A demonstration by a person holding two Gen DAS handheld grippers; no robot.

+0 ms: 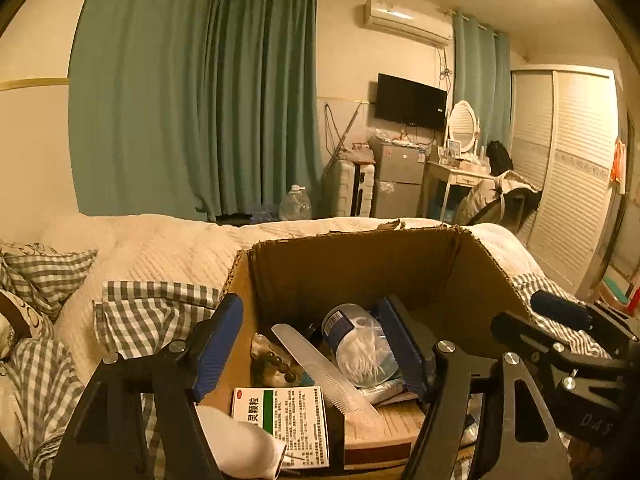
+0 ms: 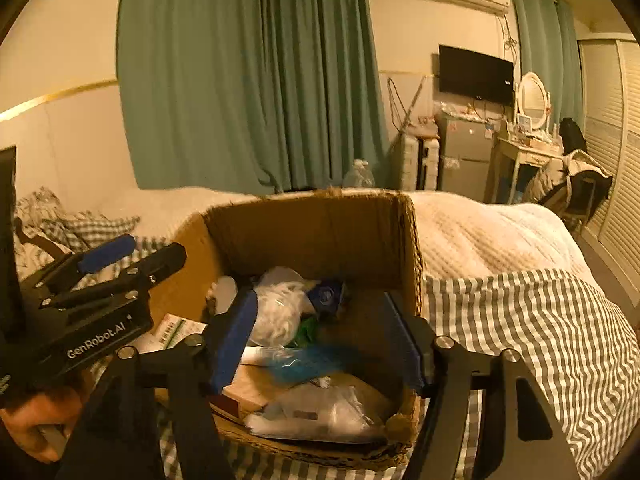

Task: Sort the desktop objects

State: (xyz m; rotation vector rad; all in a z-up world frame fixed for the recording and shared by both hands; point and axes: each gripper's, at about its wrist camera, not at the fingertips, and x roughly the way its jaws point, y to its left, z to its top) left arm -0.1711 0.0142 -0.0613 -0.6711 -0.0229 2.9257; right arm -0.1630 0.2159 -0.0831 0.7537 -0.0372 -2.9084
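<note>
**Both claws open over the cardboard box on the bed**

Left wrist view: the left claw (image 1: 310, 344) stands with its jaws apart and nothing pressed between the blue pads. It hangs over the near left part of an open cardboard box (image 1: 352, 256) that sits on the bed (image 1: 160, 248). Between the jaws lie a clear comb (image 1: 320, 368), slanting toward the near right, and a clear tub of cotton swabs (image 1: 360, 344) close to the right pad. Just inside the left pad is a string of dark beads (image 1: 280, 364). Nearer than the pads lies a white medicine box (image 1: 284, 424) with a green band. Off to the right of this claw, the right claw (image 1: 560, 316) shows from the side, beyond the box's right wall.

Right wrist view: the right claw (image 2: 320, 340) is likewise spread, gripping nothing, above the same cardboard box (image 2: 312, 220). Between its jaws sit a clear bag of white stuff (image 2: 280, 308) near the left pad, a blurred blue item (image 2: 304, 364) and, nearer, a clear plastic packet (image 2: 320, 412). To its left the left claw (image 2: 132, 256) shows, with a person's hand (image 2: 36, 424) below it. A checked cover (image 2: 520, 340) lies right of the box.
</note>
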